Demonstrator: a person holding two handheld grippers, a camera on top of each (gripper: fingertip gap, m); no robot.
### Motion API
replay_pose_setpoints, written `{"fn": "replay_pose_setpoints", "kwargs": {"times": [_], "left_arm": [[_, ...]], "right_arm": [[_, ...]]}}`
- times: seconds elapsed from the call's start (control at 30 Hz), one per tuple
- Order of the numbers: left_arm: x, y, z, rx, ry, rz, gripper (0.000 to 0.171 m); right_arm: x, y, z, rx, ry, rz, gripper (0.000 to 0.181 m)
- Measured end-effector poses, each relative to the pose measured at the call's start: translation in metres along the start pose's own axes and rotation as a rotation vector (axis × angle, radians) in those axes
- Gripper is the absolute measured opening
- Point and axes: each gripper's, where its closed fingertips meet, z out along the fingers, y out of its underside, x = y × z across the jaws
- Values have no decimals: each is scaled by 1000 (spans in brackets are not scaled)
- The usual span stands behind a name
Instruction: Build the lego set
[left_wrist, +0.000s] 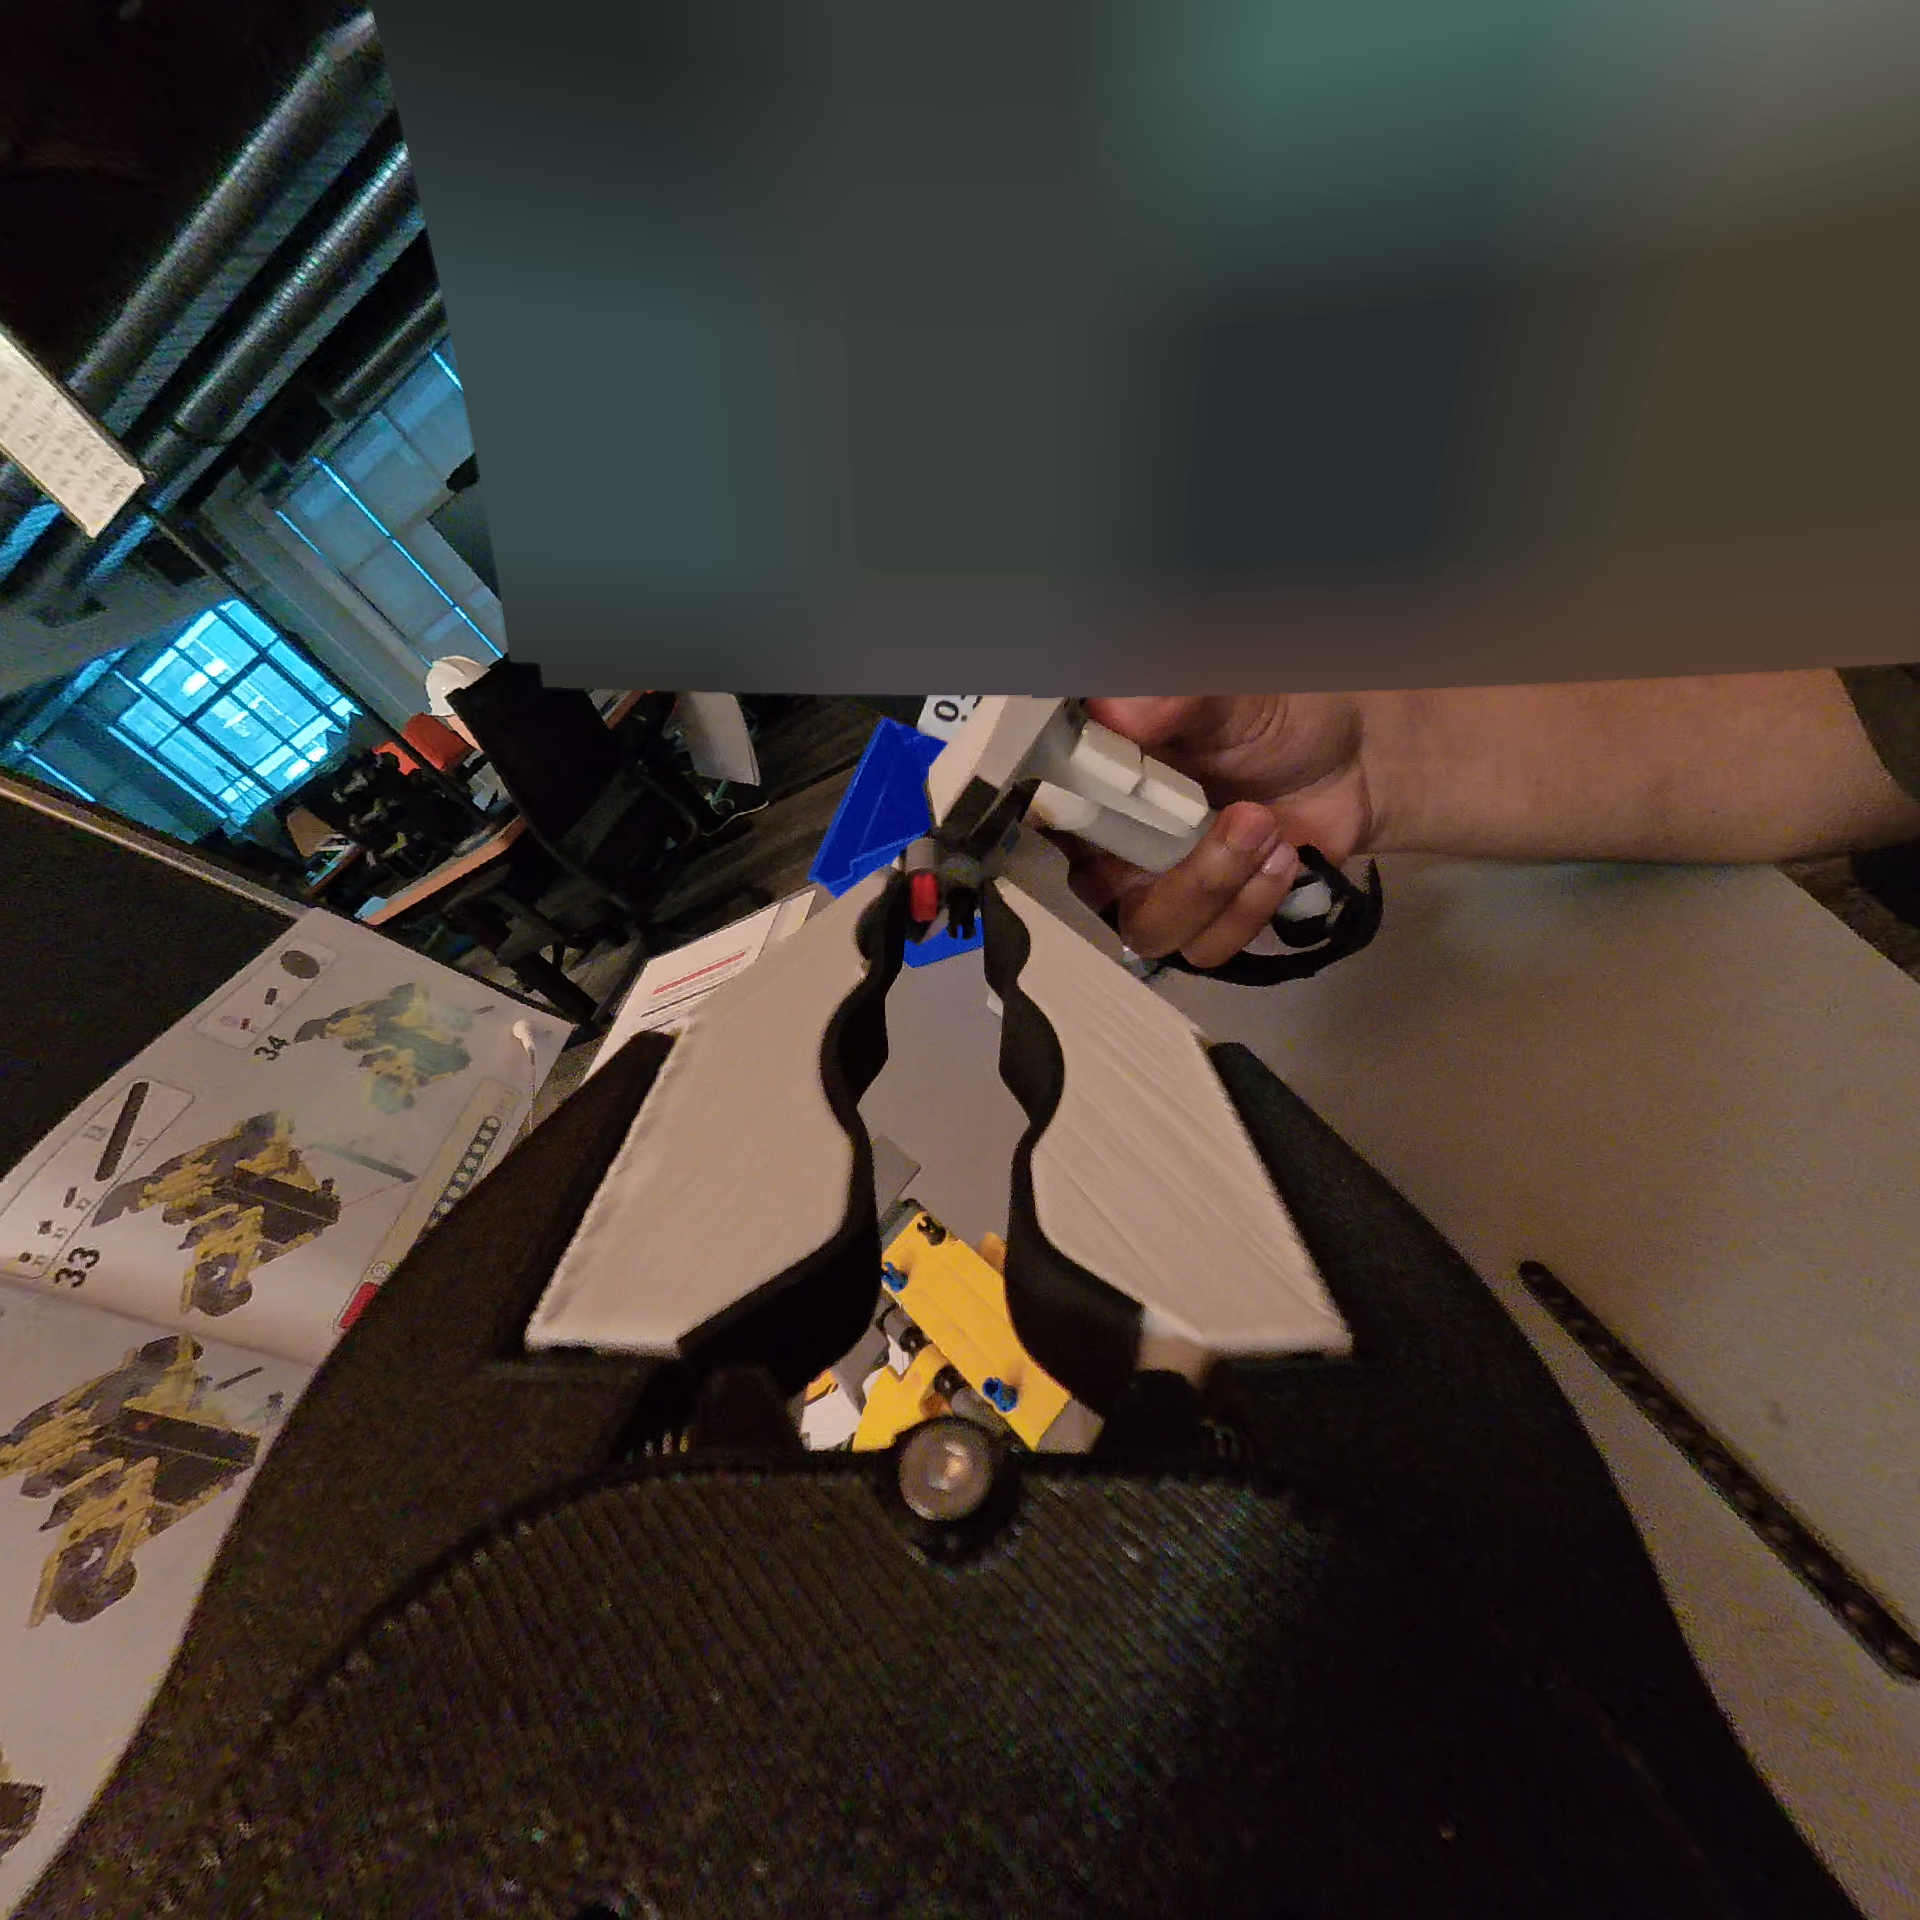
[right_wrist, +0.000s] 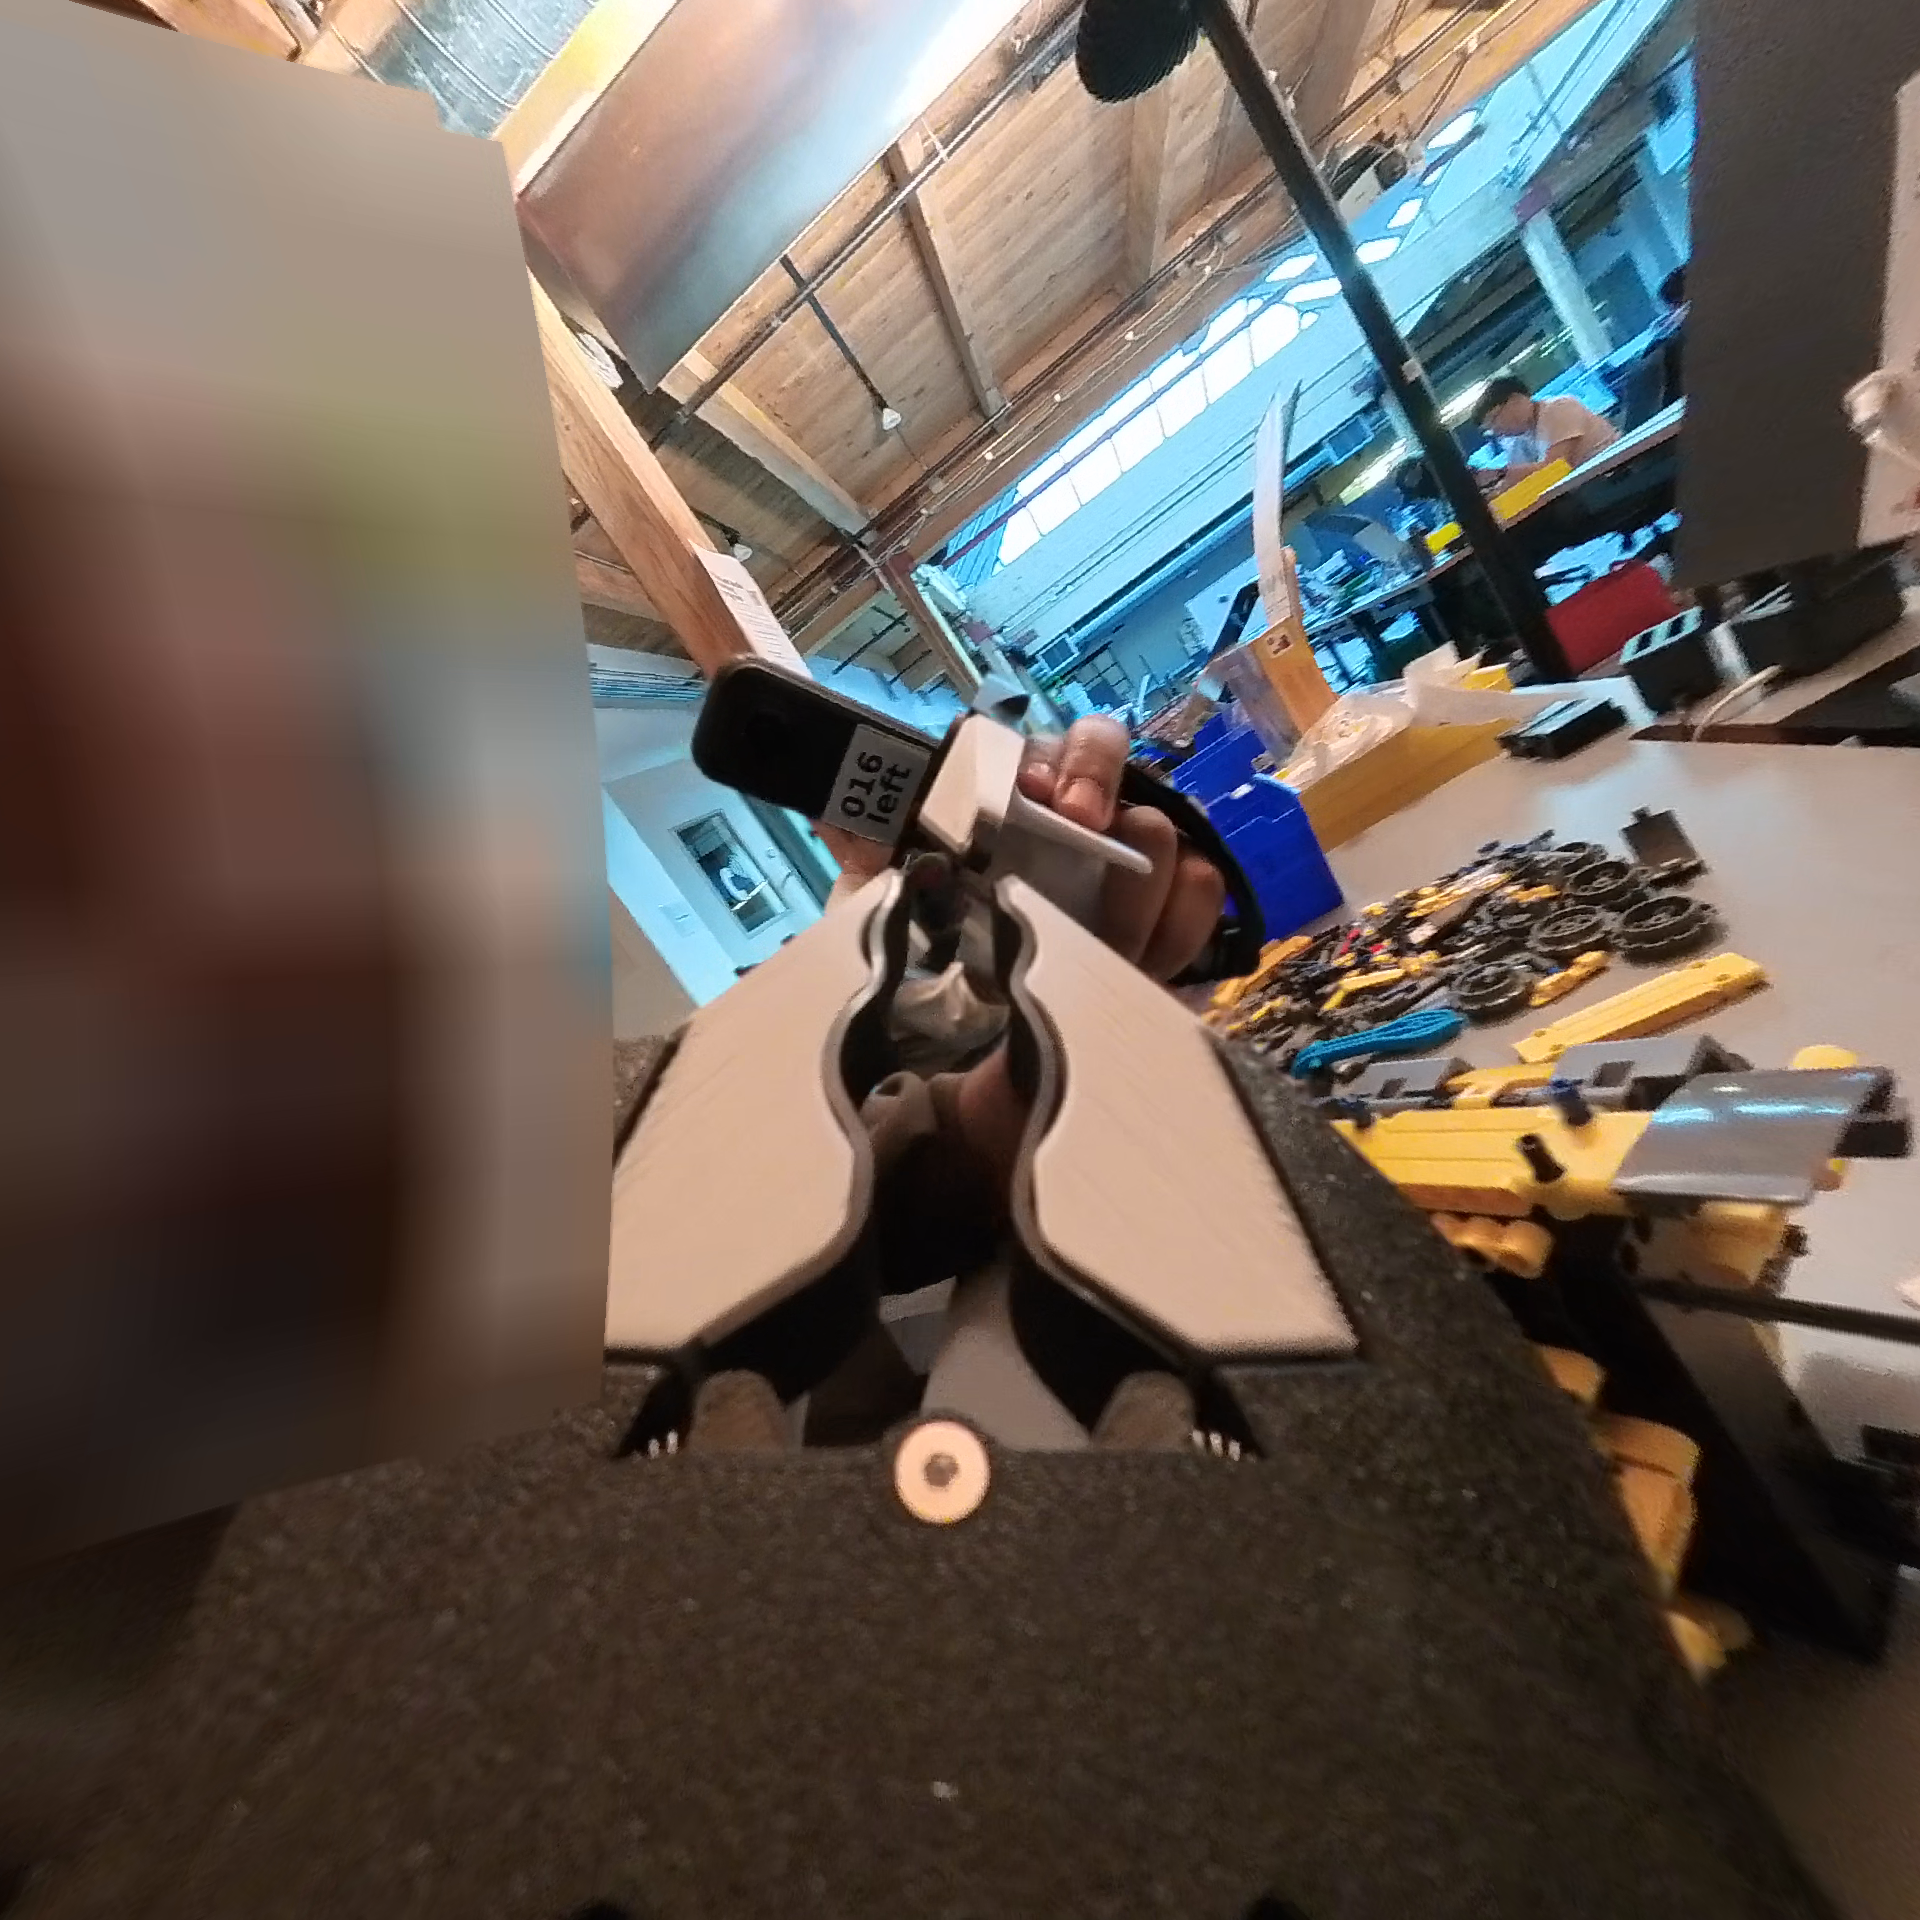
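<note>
My left gripper and right gripper are raised above the table and meet tip to tip. The left one's fingers are drawn close on a small red and black part. The right one's fingers pinch the same small dark cluster, whose details are blurred. A hand holds the right gripper in the left wrist view. A hand holds the left gripper in the right wrist view. A yellow and grey brick model lies on the table below the left gripper and also shows in the right wrist view.
An open instruction booklet lies at the left. A long black beam lies on the white table. Blue bins stand behind. A pile of loose black and yellow parts and wheels, a blue cord and a yellow beam lie at the right.
</note>
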Motion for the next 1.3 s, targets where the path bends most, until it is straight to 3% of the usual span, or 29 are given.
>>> {"fn": "replay_pose_setpoints", "kwargs": {"times": [0.03, 0.17, 0.37, 0.6, 0.73, 1.1, 1.3], "left_arm": [[-1, 0, -1, -2, -2, -3, 7], [-3, 3, -3, -22, -1, 5, 7], [6, 9, 0, -66, 59, 12, 7], [16, 18, 4, -118, 125, 1, 7], [18, 20, 4, -136, 130, 8, 6], [4, 10, -1, -72, 98, -83, 15], [7, 0, -5, 21, 210, -267, 0]], "right_arm": [[2, -3, -2, 12, 22, -26, 18], [7, -11, -11, 15, 129, -176, 23], [11, 14, -10, -173, 215, -330, 21], [10, 20, -8, -200, 197, -302, 22], [12, 23, -9, -231, 226, -320, 13], [5, 6, -10, -156, 288, -490, 7], [-2, 2, -10, -135, 285, -560, 7]]}}
